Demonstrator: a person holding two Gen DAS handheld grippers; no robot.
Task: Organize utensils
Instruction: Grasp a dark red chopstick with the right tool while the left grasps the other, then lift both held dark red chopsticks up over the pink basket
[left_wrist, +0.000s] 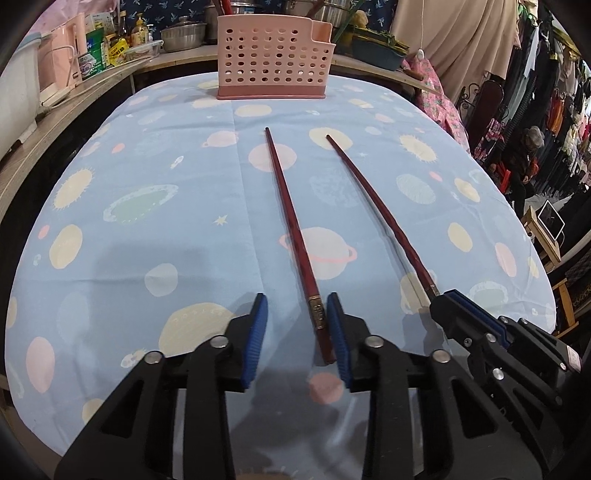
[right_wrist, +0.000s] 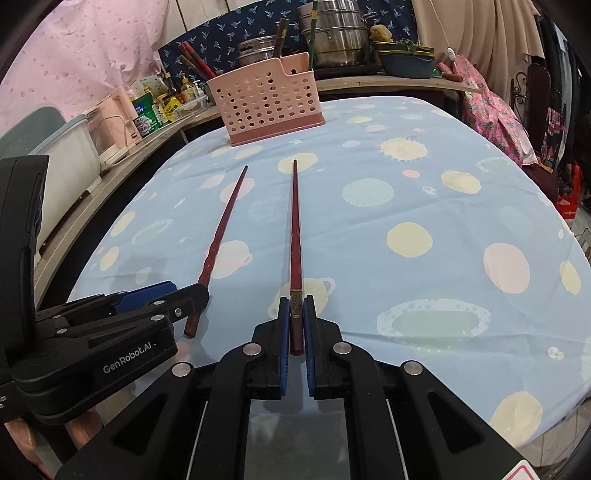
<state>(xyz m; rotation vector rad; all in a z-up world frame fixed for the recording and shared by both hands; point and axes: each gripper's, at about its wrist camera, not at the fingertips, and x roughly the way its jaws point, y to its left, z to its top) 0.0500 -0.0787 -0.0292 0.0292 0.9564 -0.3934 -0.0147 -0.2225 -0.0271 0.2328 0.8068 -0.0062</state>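
Two dark red chopsticks lie lengthwise on the blue planet-print tablecloth (left_wrist: 147, 166). My left gripper (left_wrist: 297, 325) is open around the thick end of the left chopstick (left_wrist: 288, 210). The stick rests against the right pad (left_wrist: 338, 332), with a wide gap to the other pad. My right gripper (right_wrist: 295, 306) is shut on the thick end of the right chopstick (right_wrist: 294, 229), also seen in the left wrist view (left_wrist: 376, 206). A pink perforated utensil holder (left_wrist: 273, 59) stands at the table's far edge with several chopsticks in it (right_wrist: 266, 107). The left gripper (right_wrist: 177, 295) shows low left in the right wrist view.
Behind the table a wooden counter (right_wrist: 122, 155) carries steel pots (right_wrist: 336, 33), bottles and a pink appliance. A blue basin (left_wrist: 380, 51) sits at the back right. Hanging clothes and a seated person (left_wrist: 528, 147) fill the far right beyond the table edge.
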